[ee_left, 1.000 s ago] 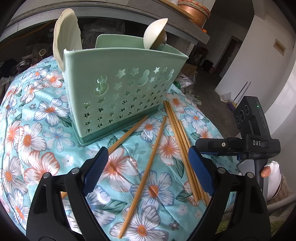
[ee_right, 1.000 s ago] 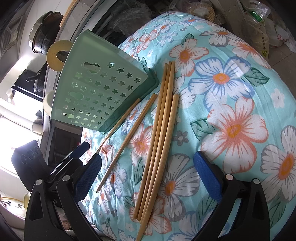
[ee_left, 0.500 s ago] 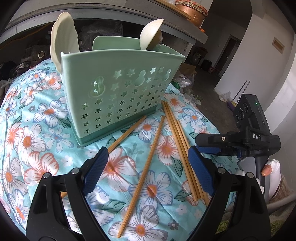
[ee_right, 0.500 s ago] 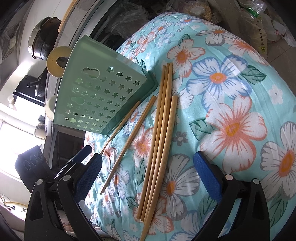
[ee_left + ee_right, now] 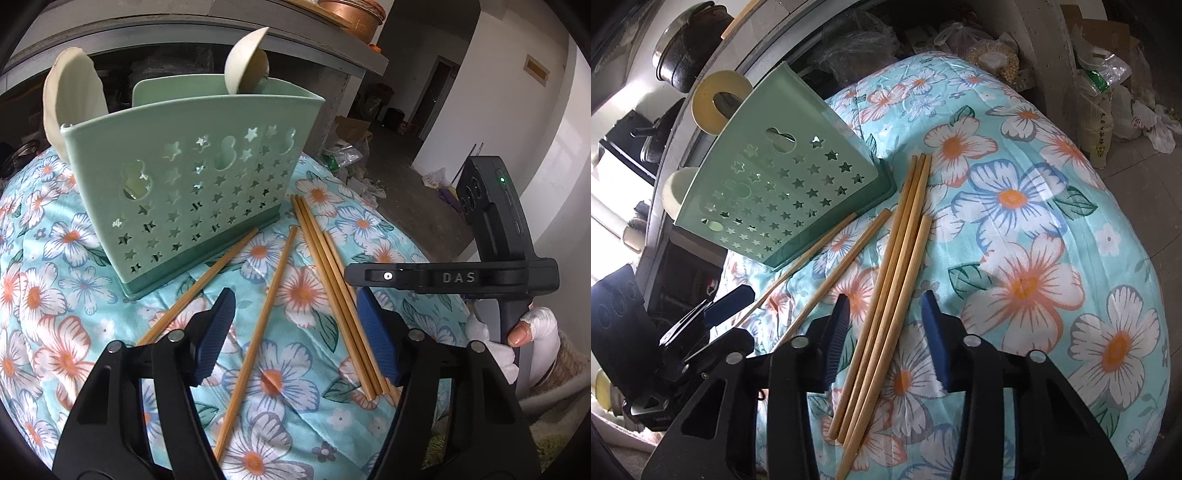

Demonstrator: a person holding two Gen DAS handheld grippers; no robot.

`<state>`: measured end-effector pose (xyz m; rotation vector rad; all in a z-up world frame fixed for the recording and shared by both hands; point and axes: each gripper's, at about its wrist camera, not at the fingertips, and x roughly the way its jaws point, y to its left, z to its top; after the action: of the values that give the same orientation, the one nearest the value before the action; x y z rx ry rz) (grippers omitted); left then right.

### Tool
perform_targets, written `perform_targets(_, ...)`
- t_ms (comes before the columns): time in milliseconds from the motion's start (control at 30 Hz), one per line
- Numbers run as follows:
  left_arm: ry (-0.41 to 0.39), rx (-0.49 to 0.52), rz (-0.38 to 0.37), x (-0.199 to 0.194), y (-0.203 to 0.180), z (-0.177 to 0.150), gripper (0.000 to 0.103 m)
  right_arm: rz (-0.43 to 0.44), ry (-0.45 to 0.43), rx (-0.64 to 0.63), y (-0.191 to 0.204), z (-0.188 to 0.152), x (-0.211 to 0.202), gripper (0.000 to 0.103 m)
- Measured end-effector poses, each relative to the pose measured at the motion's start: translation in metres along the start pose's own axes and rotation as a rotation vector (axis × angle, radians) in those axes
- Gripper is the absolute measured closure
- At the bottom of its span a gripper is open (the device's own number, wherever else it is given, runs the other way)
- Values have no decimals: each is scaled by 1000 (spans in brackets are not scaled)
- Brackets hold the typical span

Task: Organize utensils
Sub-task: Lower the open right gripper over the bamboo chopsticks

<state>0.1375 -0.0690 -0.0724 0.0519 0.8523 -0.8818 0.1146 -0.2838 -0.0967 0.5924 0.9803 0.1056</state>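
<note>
Since the earlier frame both sets of jaws are seen narrowed and closing, nothing yet pinched: the right gripper (image 5: 884,332) straddles the bundle of four chopsticks (image 5: 886,295) lying lengthwise toward the green holder (image 5: 783,192), the left gripper (image 5: 295,332) a single chopstick (image 5: 258,328).

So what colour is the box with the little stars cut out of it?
The box is pale mint green with a darker green base, best seen in the left wrist view.

walls: white (image 5: 491,85) | floor: bare grey (image 5: 402,177) | shelf: grey slab (image 5: 207,26) | doorway: dark (image 5: 439,92)
</note>
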Motion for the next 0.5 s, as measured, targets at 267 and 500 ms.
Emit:
perform_targets(267,31,22,-45,6,-4,-2,59,-61,19,12,-5,1,8,86)
perform_targets(500,37,33,-52,6,-6,-3,61,-90,27,-20,2,3,13,89)
